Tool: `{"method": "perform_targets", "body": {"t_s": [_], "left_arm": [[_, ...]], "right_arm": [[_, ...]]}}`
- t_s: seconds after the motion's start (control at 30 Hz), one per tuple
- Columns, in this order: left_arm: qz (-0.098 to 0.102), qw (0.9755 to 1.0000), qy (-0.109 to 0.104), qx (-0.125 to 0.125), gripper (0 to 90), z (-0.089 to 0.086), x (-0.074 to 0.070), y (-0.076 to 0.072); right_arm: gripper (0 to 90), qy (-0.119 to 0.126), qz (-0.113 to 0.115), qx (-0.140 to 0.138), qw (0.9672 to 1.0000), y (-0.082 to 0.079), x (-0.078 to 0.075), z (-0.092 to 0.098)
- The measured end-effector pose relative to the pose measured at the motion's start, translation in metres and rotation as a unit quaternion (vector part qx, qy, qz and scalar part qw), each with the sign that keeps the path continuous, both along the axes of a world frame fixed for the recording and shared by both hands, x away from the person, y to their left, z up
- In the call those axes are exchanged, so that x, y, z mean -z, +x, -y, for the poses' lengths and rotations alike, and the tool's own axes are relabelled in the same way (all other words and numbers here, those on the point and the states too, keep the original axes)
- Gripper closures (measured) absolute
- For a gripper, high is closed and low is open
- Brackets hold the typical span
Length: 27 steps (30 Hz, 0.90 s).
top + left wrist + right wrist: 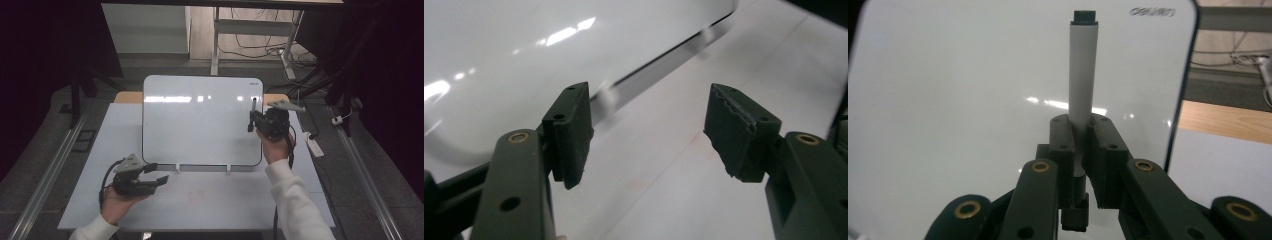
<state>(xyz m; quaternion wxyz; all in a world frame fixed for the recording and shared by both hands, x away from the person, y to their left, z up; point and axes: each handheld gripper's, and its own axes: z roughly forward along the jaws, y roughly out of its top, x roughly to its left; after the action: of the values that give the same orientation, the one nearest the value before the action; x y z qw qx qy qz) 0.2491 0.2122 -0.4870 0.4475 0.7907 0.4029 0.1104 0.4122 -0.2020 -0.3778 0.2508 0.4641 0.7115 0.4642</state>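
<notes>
- Right gripper (1079, 145) clamped on the marker (1081, 70), held upright just in front of the whiteboard (200, 120), near its right edge.
- Left gripper (649, 130) apart, holding nothing, low over the table (210, 200).
- Probably best to uncap first, then press lightly and steadily.

Dim, dark-edged high view; overhead lights glare off the whiteboard (200, 120), whose rim blurs in the left gripper view.

I hold two grippers, my left gripper (161, 174) and my right gripper (251, 118); one marker (1081, 70), one whiteboard (200, 120), one table (210, 200), one power strip (315, 145).
</notes>
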Motion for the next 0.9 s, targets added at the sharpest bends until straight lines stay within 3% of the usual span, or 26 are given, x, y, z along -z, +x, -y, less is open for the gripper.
{"method": "perform_targets", "body": {"t_s": [0.1,0.2,0.37,0.6,0.83,0.9], "left_arm": [[-0.008,0.9997,0.005,-0.023,35.6,-0.019,0.010,-0.005],[-0.016,0.9988,-0.006,-0.045,35.3,-0.037,0.017,-0.008],[-0.023,0.9972,-0.017,-0.068,35.3,-0.054,0.024,-0.011],[-0.015,0.9974,-0.008,-0.070,34.9,-0.054,0.025,-0.013],[-0.015,0.9975,-0.009,-0.068,35.1,-0.053,0.026,-0.014],[-0.015,0.9974,-0.009,-0.069,35.1,-0.053,0.027,-0.014]], "right_arm": [[80.7,-0.006,-0.010,0.021,0.9997,0.022,-0.004,-0.001],[80.6,-0.003,-0.015,0.040,0.9991,0.042,-0.005,-0.003],[80.4,-0.002,-0.004,0.061,0.9981,0.061,-0.002,-0.007],[79.3,-0.013,0.028,0.065,0.9974,0.067,0.004,-0.014],[75.1,-0.015,0.033,0.056,0.9978,0.066,0.003,-0.009],[69.6,-0.014,0.034,0.055,0.9978,0.066,0.003,-0.006]]}}
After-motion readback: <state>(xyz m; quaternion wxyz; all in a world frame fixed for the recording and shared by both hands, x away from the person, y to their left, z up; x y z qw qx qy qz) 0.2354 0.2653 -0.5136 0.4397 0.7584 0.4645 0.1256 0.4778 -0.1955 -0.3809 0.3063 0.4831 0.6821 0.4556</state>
